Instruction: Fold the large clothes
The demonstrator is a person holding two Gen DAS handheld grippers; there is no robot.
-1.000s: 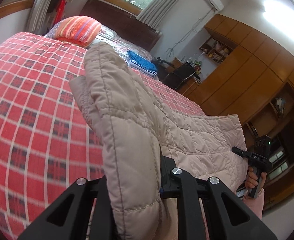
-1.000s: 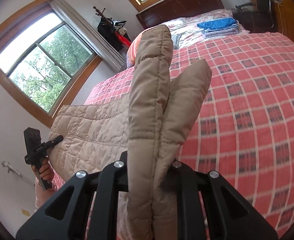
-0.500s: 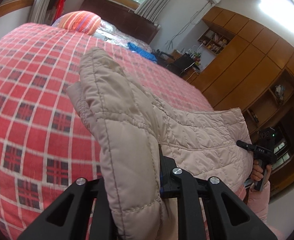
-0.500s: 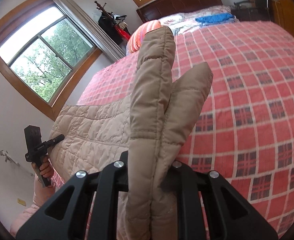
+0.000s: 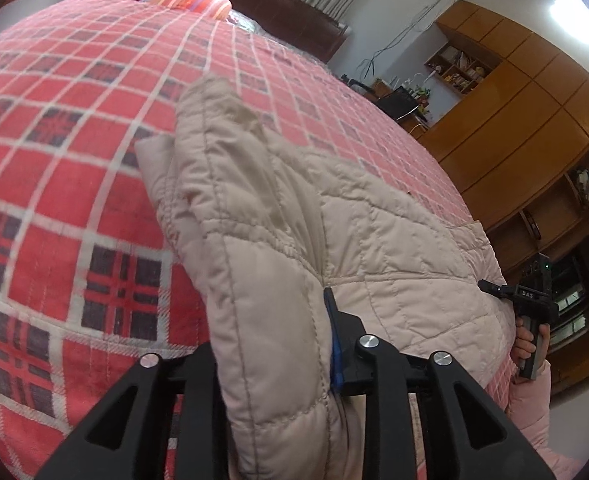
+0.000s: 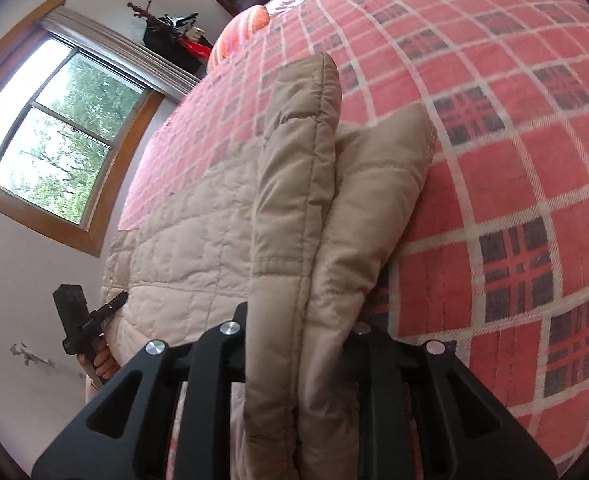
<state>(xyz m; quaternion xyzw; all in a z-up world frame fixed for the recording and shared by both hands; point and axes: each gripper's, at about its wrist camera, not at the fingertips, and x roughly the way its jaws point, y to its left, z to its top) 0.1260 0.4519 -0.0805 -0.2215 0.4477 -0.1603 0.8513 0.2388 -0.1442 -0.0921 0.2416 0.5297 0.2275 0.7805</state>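
Left claw (image 5: 278,344), right claw (image 6: 294,344) both clenched on quilted jacket (image 5: 394,248); window (image 6: 54,136) only in right view.

A red plaid bedspread (image 5: 74,168) covers the bed, a striped pillow (image 6: 240,34) by the dark headboard (image 5: 278,4), wooden cabinets (image 5: 526,128) beyond.

Each hand-held gripper is matte black plastic: the left hand-held gripper (image 5: 290,360) has angular arms with triangular cut-outs, round silver screws and a blue strip; the right hand-held gripper (image 5: 532,300) carries white lettering (possibly "DAS") and a green light. Pink padded sleeve (image 5: 528,404).
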